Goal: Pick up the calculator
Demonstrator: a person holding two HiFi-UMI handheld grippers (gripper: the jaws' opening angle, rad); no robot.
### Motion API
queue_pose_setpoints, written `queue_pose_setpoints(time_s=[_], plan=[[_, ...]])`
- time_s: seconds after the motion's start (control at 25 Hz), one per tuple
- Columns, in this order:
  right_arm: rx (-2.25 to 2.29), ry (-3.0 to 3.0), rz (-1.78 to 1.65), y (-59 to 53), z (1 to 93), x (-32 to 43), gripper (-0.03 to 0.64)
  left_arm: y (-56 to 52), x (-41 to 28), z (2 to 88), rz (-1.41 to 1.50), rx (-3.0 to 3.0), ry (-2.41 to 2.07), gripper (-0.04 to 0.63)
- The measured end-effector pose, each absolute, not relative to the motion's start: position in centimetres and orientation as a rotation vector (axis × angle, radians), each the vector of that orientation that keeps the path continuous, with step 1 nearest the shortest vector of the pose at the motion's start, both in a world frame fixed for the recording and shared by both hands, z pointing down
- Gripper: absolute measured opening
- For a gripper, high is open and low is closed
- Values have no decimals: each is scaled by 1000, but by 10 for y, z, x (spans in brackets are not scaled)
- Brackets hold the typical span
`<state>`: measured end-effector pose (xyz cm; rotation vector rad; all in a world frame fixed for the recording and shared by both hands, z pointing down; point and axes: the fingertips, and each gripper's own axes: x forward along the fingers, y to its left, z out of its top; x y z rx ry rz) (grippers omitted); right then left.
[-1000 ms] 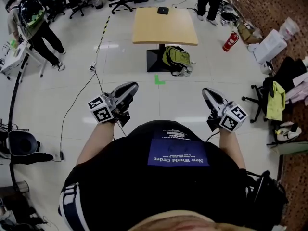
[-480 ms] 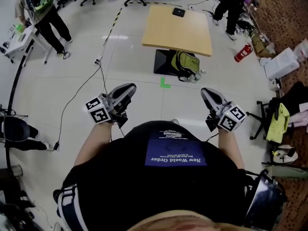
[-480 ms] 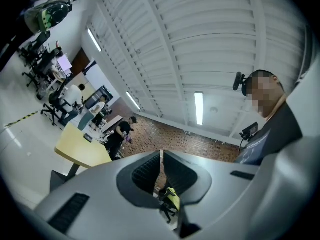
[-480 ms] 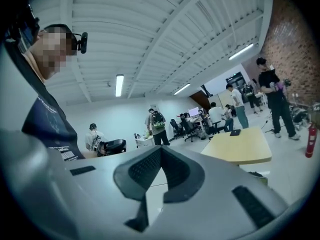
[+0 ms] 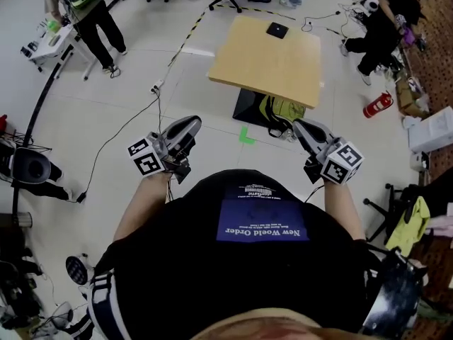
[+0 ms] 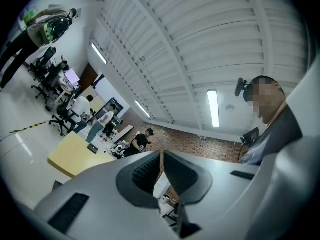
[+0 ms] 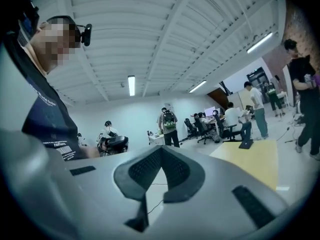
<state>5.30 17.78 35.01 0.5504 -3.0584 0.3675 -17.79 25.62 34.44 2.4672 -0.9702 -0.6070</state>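
My left gripper (image 5: 188, 125) has its jaws pressed together on nothing, and the right gripper (image 5: 301, 127) looks the same, pads meeting at the tips. I judge that sensible, since there is nothing within reach to grip. Both sit close to my chest, pointing ahead over bare floor, with a green floor mark (image 5: 245, 136) between them. The calculator (image 5: 277, 29) lies well apart, near the far edge of the wooden table (image 5: 265, 66), with a backpack (image 5: 284, 109) by its base. I'd need to close in, then part one pair of jaws.
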Motion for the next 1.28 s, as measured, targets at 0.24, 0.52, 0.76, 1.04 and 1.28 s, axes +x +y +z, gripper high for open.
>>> queue_pose_setpoints(time_s=[0.24, 0.52, 0.76, 1.04, 1.28], plan=[[549, -3058, 375, 138, 356, 70, -15, 216, -156, 344, -585, 2462, -970, 9], [643, -3017, 381, 74, 366, 69, -15, 137, -159, 356, -575, 2474, -870, 9], [803, -2979, 294, 9, 349, 34, -15, 56, -199, 357, -563, 2527, -732, 11], [930, -2970, 304, -54, 335, -41, -15, -23, -270, 345, -467, 2611, -637, 11], [923, -2915, 335, -87, 348, -82, -15, -68, -304, 353, -456, 2604, -585, 11]])
